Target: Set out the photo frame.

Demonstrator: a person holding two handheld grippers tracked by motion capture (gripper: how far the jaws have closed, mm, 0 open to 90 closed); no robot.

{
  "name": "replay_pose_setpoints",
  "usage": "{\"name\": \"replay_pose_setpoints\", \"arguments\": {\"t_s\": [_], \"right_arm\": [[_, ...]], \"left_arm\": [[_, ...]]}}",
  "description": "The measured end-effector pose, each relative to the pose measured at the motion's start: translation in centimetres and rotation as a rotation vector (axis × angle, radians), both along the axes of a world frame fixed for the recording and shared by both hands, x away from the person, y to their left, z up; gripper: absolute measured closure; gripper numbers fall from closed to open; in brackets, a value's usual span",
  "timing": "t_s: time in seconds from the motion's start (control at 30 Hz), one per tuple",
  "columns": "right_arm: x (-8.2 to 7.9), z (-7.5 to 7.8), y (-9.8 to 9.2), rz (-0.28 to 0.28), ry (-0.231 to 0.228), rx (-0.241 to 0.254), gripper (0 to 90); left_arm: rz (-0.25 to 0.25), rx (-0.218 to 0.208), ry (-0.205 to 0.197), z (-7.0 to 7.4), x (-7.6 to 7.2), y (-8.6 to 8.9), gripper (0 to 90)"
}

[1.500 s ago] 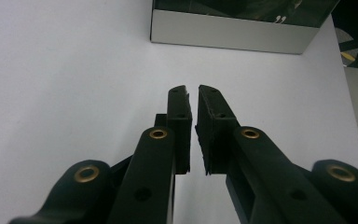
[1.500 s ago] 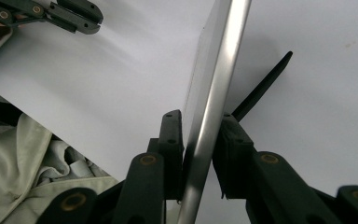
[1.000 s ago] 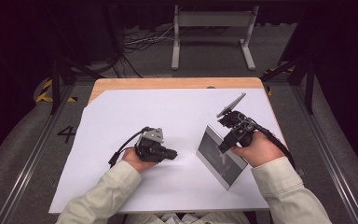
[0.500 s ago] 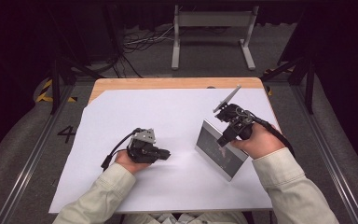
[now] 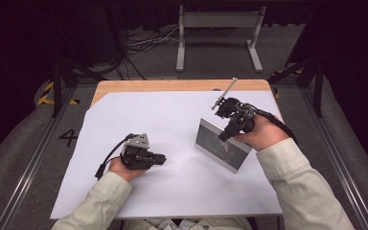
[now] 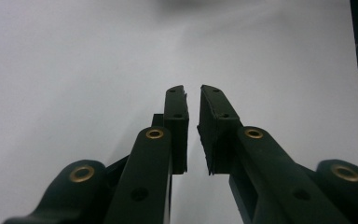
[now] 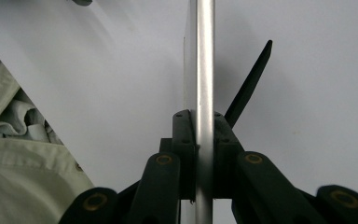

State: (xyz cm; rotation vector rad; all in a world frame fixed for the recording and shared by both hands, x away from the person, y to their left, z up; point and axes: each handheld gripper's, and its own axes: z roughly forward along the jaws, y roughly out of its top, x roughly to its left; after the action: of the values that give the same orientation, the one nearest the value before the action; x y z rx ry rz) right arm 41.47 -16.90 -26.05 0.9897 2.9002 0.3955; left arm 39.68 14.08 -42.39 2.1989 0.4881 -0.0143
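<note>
The person wears pale, cream-green long sleeves [image 5: 294, 177] with buttoned cuffs; the same cloth shows creased at the left edge of the right gripper view. The left gripper [image 5: 159, 158] is a compact black body with a grey three-cornered plate on top and a black cable looping from its rear; the right gripper [image 5: 224, 136] is black too, with a thick black cable trailing over the wrist. Up close the jaws are flat matte-black links; each carries brass-ringed pivot holes and dark screw holes, ending in blocky rectangular pads [image 6: 176, 112] with slightly ragged rubber edges.
</note>
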Motion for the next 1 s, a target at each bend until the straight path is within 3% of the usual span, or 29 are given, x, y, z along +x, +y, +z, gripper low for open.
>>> {"name": "replay_pose_setpoints", "arguments": {"t_s": [0.13,0.4,0.73,0.9,1.0], "right_arm": [[0.5,0.3,0.7,0.093,-0.013,-0.015,82.9],[1.2,0.7,1.7,0.146,-0.016,-0.032,82.9],[2.1,0.9,2.9,0.323,-0.051,-0.068,83.0],[2.5,0.8,3.1,0.337,-0.048,-0.074,83.0],[2.8,0.6,3.3,0.373,-0.058,-0.086,83.0]], "left_arm": [[0.017,-0.001,-0.002,0.0,-0.2,0.6,81.4],[0.031,-0.003,0.002,-0.1,-0.5,1.2,81.0],[0.057,-0.005,0.003,-0.2,-0.8,2.2,80.2],[0.062,-0.011,0.011,-0.2,-0.9,2.5,77.8],[0.071,-0.013,0.020,-0.2,-0.9,2.6,77.5]]}}
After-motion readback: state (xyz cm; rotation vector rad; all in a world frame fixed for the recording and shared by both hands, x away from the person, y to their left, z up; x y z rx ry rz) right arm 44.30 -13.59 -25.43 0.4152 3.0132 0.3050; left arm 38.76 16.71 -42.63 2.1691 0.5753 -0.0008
